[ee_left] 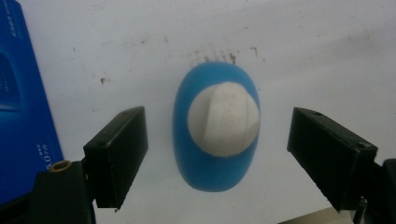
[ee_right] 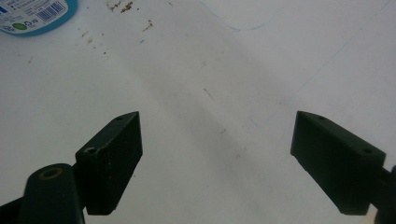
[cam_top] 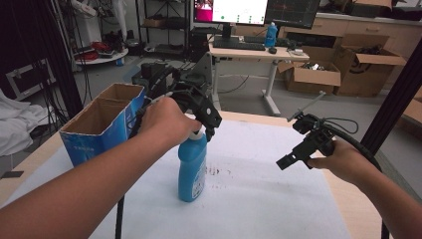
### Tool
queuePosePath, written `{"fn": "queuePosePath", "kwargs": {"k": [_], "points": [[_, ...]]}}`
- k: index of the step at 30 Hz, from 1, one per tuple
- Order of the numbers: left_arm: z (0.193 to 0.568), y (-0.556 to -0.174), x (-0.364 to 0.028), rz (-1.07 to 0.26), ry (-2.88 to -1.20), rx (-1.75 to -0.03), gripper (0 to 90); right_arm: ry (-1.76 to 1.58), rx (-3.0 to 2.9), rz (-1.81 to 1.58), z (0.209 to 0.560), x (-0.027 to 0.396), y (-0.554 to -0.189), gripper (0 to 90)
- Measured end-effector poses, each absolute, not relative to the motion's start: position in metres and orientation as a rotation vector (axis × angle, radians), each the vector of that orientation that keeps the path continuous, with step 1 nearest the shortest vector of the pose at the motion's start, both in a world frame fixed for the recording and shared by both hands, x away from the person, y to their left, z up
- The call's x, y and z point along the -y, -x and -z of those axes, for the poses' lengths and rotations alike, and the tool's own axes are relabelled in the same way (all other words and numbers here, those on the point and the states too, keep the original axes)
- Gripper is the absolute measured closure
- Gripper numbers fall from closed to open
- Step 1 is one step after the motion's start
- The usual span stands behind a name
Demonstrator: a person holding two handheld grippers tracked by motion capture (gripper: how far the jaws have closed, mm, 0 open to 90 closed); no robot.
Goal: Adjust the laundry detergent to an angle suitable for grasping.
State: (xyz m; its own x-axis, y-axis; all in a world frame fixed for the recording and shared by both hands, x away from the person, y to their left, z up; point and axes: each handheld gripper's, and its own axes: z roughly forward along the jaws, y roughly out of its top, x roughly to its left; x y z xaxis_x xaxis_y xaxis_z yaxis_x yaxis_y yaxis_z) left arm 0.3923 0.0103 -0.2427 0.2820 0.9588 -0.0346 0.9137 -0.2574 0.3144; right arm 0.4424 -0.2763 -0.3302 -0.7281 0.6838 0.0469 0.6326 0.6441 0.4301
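The blue bottle (cam_top: 192,167) is standing upright on the white table cover (cam_top: 259,189), just to the right of the open blue cardboard box (cam_top: 104,124), and everything here is turning around that bottle. The left gripper (cam_top: 206,122) is hanging directly over its white cap (ee_left: 223,119), pointing straight down. In the left gripper view the jaws are standing wide, one on each side of the cap, with clear table showing between each pad and the bottle, so nothing is being gripped yet.

Off to the right of the bottle, well apart from it, the right gripper (cam_top: 286,162) is sitting low over the bare cover. Its jaws are spread wide too, with nothing between them, and just a corner of the bottle's label (ee_right: 32,14) is peeking in at the top left of its own view.

Now the risks. The bottle is tall and narrow, so it looks easy to tip: if one pad is meeting the cap before the other, it could shove the bottle over, perhaps towards the box. The cap is sitting slightly left of centre between the jaws, which makes that uneven contact likely. A grip on the smooth rounded cap alone could also slip once lifting starts.
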Motion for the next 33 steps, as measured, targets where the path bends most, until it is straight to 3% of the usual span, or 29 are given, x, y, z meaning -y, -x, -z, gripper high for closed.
{"fn": "queuePosePath", "kwargs": {"k": [33], "points": [[0.288,-0.406,-0.006,-0.176,-2.311,-1.749,20.7,-1.129,-2.751,-0.636,0.342,0.279,-0.446,16.9]]}}
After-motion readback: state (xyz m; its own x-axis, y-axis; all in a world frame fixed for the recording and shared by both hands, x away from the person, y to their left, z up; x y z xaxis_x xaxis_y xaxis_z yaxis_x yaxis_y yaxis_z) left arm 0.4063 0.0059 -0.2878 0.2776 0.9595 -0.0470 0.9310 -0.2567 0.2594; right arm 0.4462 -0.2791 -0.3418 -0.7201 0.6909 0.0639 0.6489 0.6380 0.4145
